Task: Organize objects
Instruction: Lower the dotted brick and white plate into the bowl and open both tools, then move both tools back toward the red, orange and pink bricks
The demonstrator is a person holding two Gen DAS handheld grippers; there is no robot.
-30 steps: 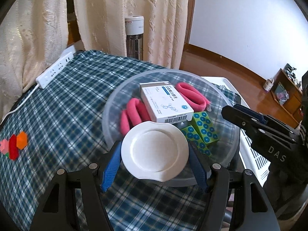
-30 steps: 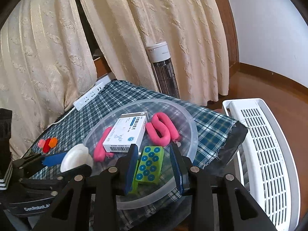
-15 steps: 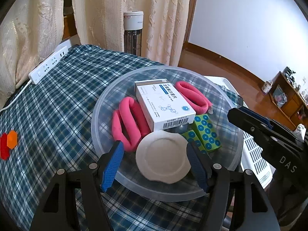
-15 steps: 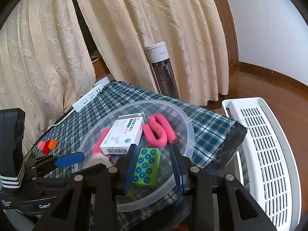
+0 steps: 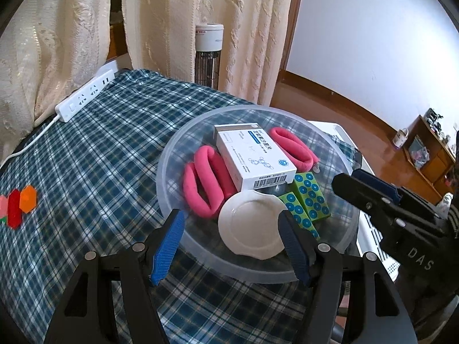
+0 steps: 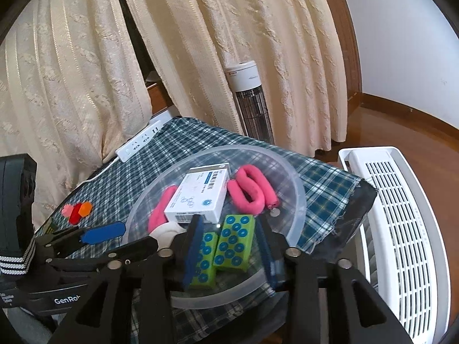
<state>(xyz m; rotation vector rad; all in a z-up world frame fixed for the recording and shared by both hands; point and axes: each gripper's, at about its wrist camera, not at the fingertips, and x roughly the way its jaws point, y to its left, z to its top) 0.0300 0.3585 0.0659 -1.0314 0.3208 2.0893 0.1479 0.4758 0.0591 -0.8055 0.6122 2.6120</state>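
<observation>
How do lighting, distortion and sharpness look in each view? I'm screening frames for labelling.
Left wrist: even daylight, sharp; fisheye bends the wall skirting and darkens the corners; print on the box is too small to read. Right wrist: equally bright; curtains bow outward; the bowl rim looks hazy; near fingers are slightly soft.

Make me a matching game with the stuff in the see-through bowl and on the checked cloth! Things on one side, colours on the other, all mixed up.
Things:
1. little dish
2. foam loops
3. dotted blocks
4. power strip

Clues:
A. green with blue dots, in the bowl
B. pink, in the bowl
C. white and round, in the bowl
D. white and long, on the cloth outside the bowl

Pairs: 1-C, 2-B, 3-A, 4-D
</observation>
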